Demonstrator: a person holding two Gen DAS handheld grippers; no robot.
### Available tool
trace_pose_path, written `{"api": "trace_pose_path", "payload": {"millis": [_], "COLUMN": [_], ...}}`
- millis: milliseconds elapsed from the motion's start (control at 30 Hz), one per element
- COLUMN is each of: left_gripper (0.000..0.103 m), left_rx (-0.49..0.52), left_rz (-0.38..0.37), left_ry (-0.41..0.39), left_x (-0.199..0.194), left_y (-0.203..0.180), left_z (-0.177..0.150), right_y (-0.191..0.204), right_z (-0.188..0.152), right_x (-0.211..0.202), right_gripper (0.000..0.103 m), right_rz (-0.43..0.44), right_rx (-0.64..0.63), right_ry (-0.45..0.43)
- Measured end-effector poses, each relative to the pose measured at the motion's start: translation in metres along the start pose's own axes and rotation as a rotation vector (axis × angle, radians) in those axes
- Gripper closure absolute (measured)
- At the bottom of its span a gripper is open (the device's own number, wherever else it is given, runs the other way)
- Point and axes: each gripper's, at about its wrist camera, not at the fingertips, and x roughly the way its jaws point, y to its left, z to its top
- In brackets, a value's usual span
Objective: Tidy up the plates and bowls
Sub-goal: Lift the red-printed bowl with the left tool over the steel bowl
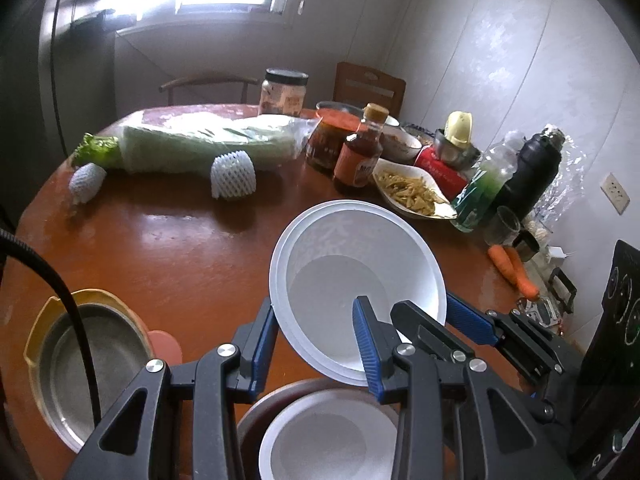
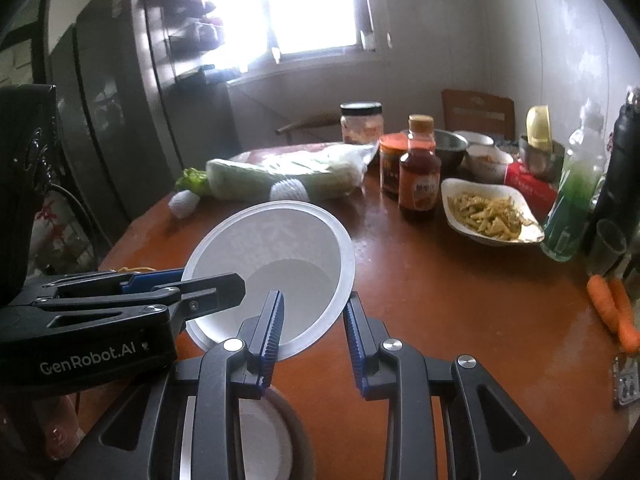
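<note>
Your left gripper (image 1: pixel 316 344) has its jaws spread across the near-left rim of the white bowl (image 1: pixel 360 280), one finger outside and one inside; you cannot tell whether either presses the wall. The bowl looks like two nested shells, tilted, mouth toward you, in the lower middle of the left view. In the same view your right gripper (image 1: pixel 460 320) comes in from the right at the bowl's right rim.

In the right view your right gripper (image 2: pixel 314 328) straddles the bowl's (image 2: pixel 280 248) near-right rim, jaws apart, one finger inside; contact is unclear. The left gripper (image 2: pixel 180 284) enters from the left edge.

Below the tilted bowl, at the bottom edge, sits a second bowl (image 1: pixel 324 436) inside a brown dish (image 1: pixel 260 404).

Only the left view shows the metal pot (image 1: pixel 92 364) with a yellow rim at lower left and a cable crossing it. Past the bowl, bare table (image 1: pixel 180 248) spreads across the middle. Beyond it lie a wrapped cabbage (image 1: pixel 208 144) at upper left, a sauce bottle (image 1: pixel 360 152), and a food dish (image 1: pixel 412 192) just behind the bowl's far rim. Carrots (image 1: pixel 514 270) lie at right near the table edge. The right view alone shows a fridge (image 2: pixel 120 100) at left.
</note>
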Motion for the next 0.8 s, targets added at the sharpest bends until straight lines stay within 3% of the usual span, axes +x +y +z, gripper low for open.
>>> {"api": "trace_pose_path", "payload": {"millis": [533, 800], "left_gripper": [0.064, 0.064], "left_rx": [0.038, 0.034], "left_rz": [0.007, 0.009], "left_ry": [-0.079, -0.069], "left_x": [-0.064, -0.073], "left_y": [-0.016, -0.013], "left_z": [-0.030, -0.045], "right_y": [0.030, 0.036], "right_z": [-0.017, -0.026], "right_x": [-0.064, -0.076], "right_gripper": [0.072, 0.072], "right_rz": [0.004, 0.028], "right_rx": [-0.032, -0.043], "right_ry": [-0.073, -0.065]}}
